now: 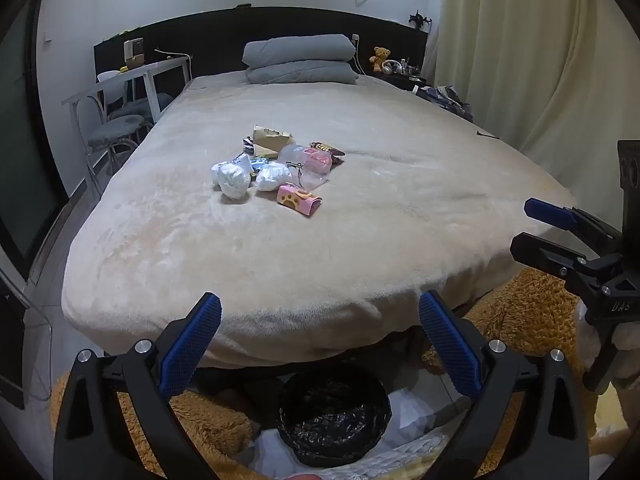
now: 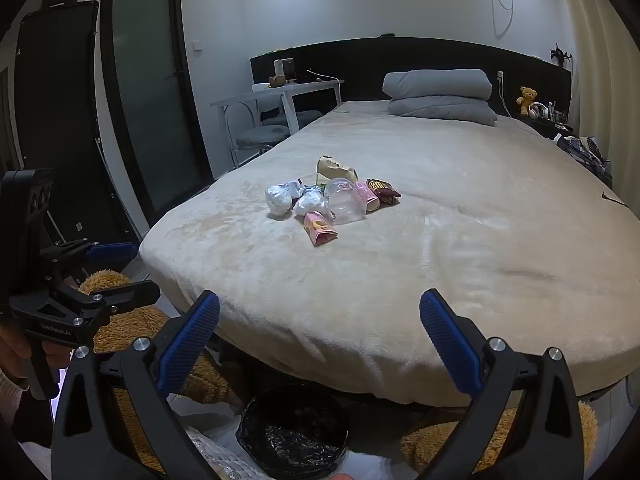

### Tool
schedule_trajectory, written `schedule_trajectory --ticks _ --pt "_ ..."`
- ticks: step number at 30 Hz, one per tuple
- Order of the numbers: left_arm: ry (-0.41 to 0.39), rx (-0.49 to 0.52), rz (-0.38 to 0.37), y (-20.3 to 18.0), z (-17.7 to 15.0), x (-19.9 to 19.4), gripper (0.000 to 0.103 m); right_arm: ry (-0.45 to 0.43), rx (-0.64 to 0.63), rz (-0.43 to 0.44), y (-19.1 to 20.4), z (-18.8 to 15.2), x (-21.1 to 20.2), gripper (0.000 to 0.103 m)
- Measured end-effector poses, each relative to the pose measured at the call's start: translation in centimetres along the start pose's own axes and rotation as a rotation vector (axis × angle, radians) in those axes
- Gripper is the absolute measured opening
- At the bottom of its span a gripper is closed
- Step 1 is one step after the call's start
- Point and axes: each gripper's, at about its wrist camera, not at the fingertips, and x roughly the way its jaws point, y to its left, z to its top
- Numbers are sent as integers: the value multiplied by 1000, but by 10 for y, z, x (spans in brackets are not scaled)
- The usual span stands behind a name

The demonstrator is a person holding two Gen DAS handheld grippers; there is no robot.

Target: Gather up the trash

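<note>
Your left gripper (image 1: 320, 312): jaws spread wide, nothing between the blue pads, held off the near edge of the bed (image 1: 360, 240) and tilted down toward it. Your right gripper (image 2: 320, 312): likewise spread wide and empty, also short of the near edge, to the right of the left one. Trash pile (image 1: 276, 168): one cluster on the beige cover around the middle of the bed, well apart from both grippers. Contents, near to far: a pink wrapper with yellow spots (image 1: 298, 199) at the near edge of the pile; two crumpled white paper wads (image 1: 232, 176), just beyond it; a clear plastic container (image 2: 346, 200) touching a pink packet; a dark brown snack wrapper (image 2: 383, 190) at the right; a torn tan paper bag (image 1: 270, 138) at the far side. Bin lined with a black bag (image 1: 334, 416): on the floor below the near edge of the bed, between your two grippers. Two grey pillows (image 1: 300, 60): stacked at the far end against the dark headboard. Fuzzy brown rug (image 1: 532, 312): on the floor around the bin.
</note>
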Motion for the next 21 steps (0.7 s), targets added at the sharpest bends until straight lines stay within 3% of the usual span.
schedule_trajectory --ticks 21 --pt "-5 -7 -4 2 -3 -2 97 -1 -9 -7 2 -1 2 100"
